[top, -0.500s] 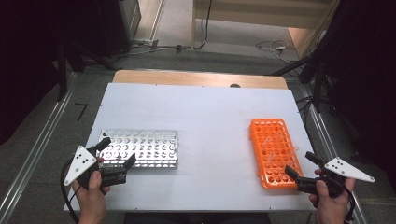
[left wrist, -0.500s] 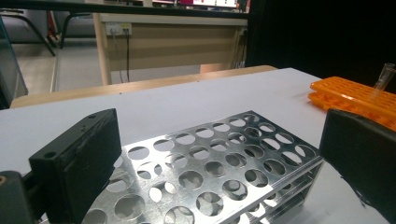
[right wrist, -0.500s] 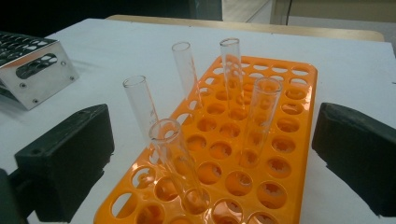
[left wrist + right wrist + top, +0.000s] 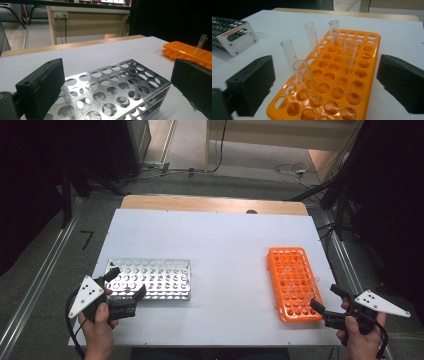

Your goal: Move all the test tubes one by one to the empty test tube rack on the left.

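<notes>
High view puts my left gripper [image 4: 124, 287] at the near left corner of the steel rack [image 4: 151, 279], jaws spread wide and holding nothing, while my right gripper [image 4: 327, 301] sits just off the near end of the orange rack [image 4: 292, 282], also spread and empty. The two racks lie well apart on the white table [image 4: 220, 240], one to each hand, which I read as a layout for carrying tubes across. In the right gripper view five clear tubes [image 4: 312, 37] stand in the orange rack, slightly tilted since its holes are loose around them. I hold that gripper low and level with the rack between its jaws, lined up, I judge, on the nearest tube [image 4: 305, 78]. The steel rack's holes [image 4: 105, 87] all look empty, ready to receive.
</notes>
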Motion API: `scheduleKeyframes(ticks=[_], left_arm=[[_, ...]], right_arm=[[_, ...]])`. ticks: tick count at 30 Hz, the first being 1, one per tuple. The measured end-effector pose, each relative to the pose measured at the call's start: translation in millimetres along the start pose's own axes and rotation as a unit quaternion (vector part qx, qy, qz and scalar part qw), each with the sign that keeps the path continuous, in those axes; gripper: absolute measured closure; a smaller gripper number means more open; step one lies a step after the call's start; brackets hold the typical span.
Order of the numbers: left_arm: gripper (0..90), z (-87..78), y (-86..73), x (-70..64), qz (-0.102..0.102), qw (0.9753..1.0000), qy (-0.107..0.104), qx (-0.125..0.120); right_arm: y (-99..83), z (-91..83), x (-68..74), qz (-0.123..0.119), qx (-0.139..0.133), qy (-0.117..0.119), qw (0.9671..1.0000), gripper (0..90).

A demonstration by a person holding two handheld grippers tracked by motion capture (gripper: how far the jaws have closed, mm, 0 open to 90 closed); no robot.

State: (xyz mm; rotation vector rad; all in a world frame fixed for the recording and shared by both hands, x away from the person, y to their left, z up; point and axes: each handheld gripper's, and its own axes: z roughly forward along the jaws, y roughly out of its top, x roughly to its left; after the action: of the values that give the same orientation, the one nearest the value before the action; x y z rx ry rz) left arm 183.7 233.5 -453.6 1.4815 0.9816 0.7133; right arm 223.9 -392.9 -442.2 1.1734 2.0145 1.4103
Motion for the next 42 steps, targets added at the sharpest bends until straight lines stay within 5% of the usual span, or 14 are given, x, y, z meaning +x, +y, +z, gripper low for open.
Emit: scheduleKeyframes(ticks=[7,18,32,42], left_arm=[[0.0,0.3,-0.3,-1.5,0.003,1.0000,0.000,0.004],[0.0,2.0,0.0,-6.9,0.015,0.9998,-0.004,0.012],[0.0,3.1,-1.9,-3.1,0.007,0.9998,-0.006,0.015],[0.0,2.4,-0.5,-7.8,0.009,0.9998,-0.015,0.013]], right_arm=[[-6.4,0.0,-3.6,0.010,0.022,0.022,0.9995,9.4],[-17.9,31.3,9.6,-0.012,0.096,0.046,0.9943,29.7],[-20.6,45.3,14.0,-0.021,0.098,0.022,0.9947,67.9],[-17.8,41.3,10.2,-0.013,0.087,0.014,0.9960,73.6]])
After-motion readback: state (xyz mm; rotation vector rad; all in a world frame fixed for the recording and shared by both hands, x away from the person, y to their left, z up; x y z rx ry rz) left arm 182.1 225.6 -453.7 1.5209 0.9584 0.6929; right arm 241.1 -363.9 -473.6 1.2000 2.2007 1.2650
